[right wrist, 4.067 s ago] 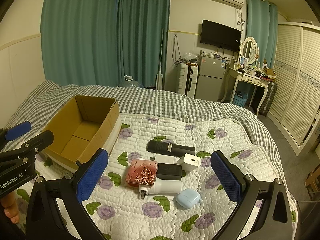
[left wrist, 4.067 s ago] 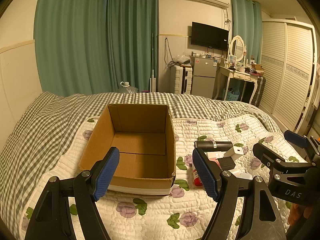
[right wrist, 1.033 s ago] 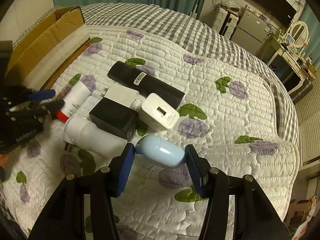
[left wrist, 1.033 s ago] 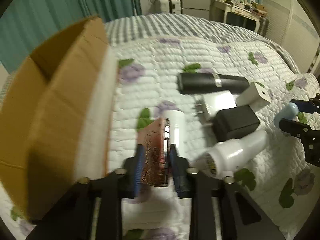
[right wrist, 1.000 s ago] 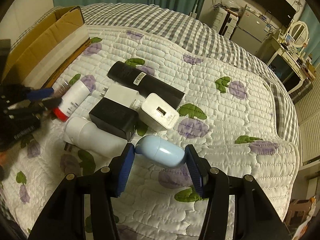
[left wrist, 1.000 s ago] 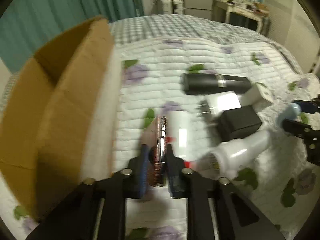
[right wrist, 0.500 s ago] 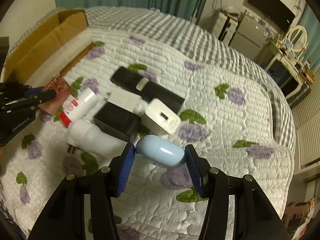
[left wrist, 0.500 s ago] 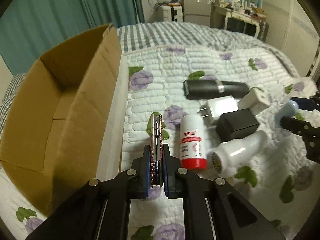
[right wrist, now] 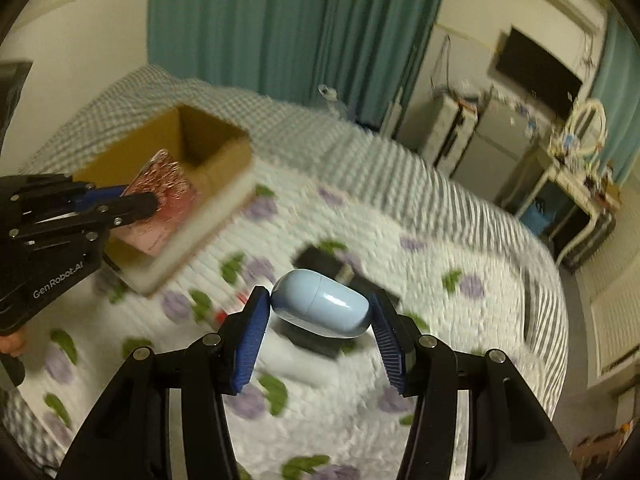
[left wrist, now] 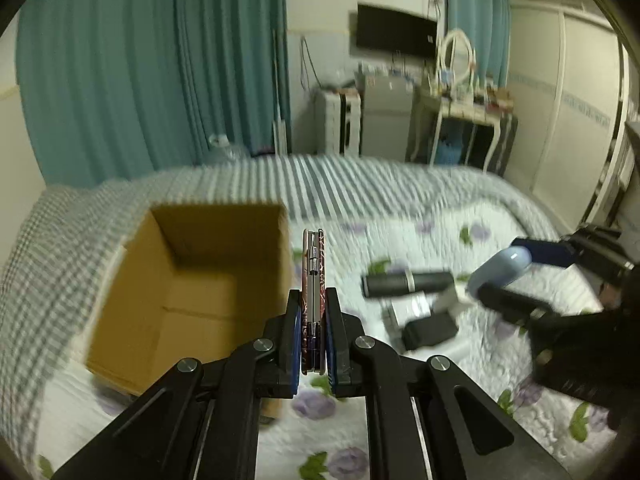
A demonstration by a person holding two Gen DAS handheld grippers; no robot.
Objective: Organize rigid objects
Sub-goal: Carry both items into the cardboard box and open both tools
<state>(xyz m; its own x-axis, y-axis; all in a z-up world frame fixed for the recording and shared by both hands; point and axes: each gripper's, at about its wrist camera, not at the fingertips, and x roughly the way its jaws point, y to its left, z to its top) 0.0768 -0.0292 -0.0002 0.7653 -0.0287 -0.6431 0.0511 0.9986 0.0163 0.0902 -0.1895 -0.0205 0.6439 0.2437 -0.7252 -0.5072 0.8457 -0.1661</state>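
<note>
The box (left wrist: 192, 280), an open cardboard carton, sits on the quilt (left wrist: 400, 216) at the left of the left wrist view, its inside bare as far as shows. The left gripper (left wrist: 313, 320) is pressed tight on a thin pink case (left wrist: 313, 264) held on edge, upright between the blue pads; the case stands up past the fingertips, in front of the box's right wall and off the quilt. To the right, lying on the quilt, are a black cylinder (left wrist: 408, 283), a white adapter (left wrist: 412, 306) below it and a black block (left wrist: 430, 330) nearer still, all close together and blurred. At the far right the right gripper (left wrist: 504, 276) pinches a pale blue capsule (left wrist: 500, 270), clear of the bedding. Teal curtains (left wrist: 160, 80), a wall TV (left wrist: 394, 32) and a dresser (left wrist: 464, 108) stand behind the bed.

In the right wrist view the capsule (right wrist: 320, 304) lies crosswise between the right gripper's (right wrist: 320, 320) pads, each pad against one rounded end, held above the blurred pile. Under it show the black block (right wrist: 320, 340) and part of the cylinder (right wrist: 316, 258). At the left edge the left gripper (right wrist: 148, 200) clamps the pink case (right wrist: 168, 188), its patterned face turned this way, in front of the near corner of the box (right wrist: 200, 148). The box rests on the quilt (right wrist: 400, 264) with the checked blanket (right wrist: 120, 96) beyond it.
</note>
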